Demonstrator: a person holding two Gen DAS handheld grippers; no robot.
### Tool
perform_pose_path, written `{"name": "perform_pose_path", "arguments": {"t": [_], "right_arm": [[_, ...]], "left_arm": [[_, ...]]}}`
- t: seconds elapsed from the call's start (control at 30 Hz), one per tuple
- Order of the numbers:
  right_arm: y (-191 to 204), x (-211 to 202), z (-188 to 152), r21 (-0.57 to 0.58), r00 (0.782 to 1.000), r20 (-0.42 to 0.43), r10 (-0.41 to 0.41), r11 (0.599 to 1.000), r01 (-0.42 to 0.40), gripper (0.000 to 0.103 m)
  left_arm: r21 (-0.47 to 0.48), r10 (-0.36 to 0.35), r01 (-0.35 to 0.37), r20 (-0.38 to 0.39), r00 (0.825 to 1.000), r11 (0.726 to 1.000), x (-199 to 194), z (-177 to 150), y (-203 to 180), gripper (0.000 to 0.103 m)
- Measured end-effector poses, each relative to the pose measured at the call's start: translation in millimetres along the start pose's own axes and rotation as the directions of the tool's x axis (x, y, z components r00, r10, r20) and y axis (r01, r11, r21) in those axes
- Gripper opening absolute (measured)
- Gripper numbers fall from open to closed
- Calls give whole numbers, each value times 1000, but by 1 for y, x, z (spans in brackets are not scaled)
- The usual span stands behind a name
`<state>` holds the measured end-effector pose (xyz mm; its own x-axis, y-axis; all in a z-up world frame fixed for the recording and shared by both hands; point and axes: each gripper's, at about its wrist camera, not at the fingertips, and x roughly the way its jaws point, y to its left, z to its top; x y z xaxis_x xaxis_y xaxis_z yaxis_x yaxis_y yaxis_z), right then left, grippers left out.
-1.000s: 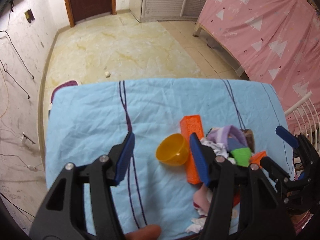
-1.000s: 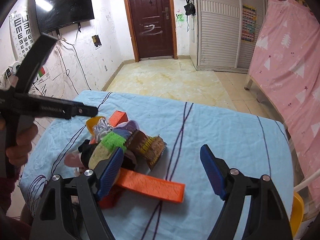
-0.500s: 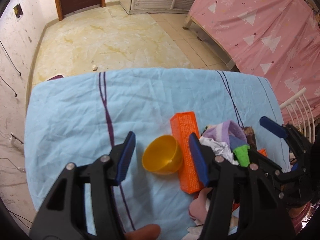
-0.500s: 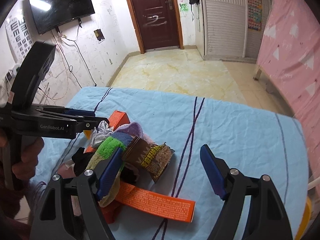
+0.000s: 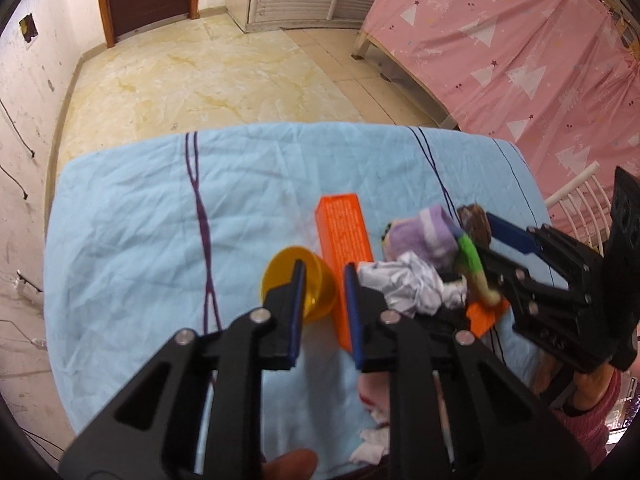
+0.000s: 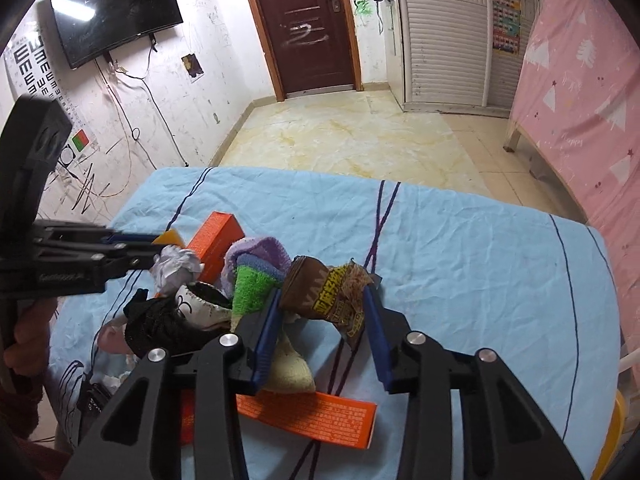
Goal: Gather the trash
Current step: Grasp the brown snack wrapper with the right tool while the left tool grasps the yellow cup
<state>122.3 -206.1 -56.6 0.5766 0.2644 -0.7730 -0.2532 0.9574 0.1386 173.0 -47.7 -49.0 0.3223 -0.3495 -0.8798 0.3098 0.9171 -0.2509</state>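
Note:
My left gripper (image 5: 322,278) is shut on the rim of a yellow plastic cup (image 5: 298,290), which lies on its side on the blue cloth. Its tip also shows in the right wrist view (image 6: 132,248). My right gripper (image 6: 322,306) is shut on a brown snack wrapper (image 6: 326,294) at the right side of the pile. It also shows in the left wrist view (image 5: 486,236). An orange box (image 5: 344,244) lies just right of the cup, beside crumpled white paper (image 5: 404,286).
The pile holds a purple and green sock (image 6: 256,270), a black sock (image 6: 160,322) and a second orange box (image 6: 308,416). The table cloth (image 6: 460,264) ends near a white chair (image 5: 572,196). A pink bed curtain (image 5: 520,60) is to the right.
Both grippers moved forward and closed: the left onto the yellow cup's rim, the right onto the brown wrapper.

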Motion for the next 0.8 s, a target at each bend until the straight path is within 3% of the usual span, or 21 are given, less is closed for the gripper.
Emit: {"name": "perform_pose_path", "arguments": {"t": [0.13, 0.27, 0.33, 0.8], "right_arm": [[-1, 1, -2, 2, 1000, 10, -6, 1000, 6, 23], [-9, -3, -4, 31, 999, 32, -8, 999, 7, 18], [-14, -7, -3, 45, 999, 47, 1, 999, -3, 18], [-28, -40, -9, 78, 992, 125, -1, 997, -9, 18]], "left_arm": [[1, -5, 5, 0, 1000, 1000, -5, -9, 4, 8], [-23, -16, 15, -9, 1000, 1000, -7, -13, 12, 7], [-30, -7, 7, -14, 1000, 1000, -6, -15, 14, 1], [-39, 70, -68, 64, 996, 997, -35, -16, 6, 1]]}}
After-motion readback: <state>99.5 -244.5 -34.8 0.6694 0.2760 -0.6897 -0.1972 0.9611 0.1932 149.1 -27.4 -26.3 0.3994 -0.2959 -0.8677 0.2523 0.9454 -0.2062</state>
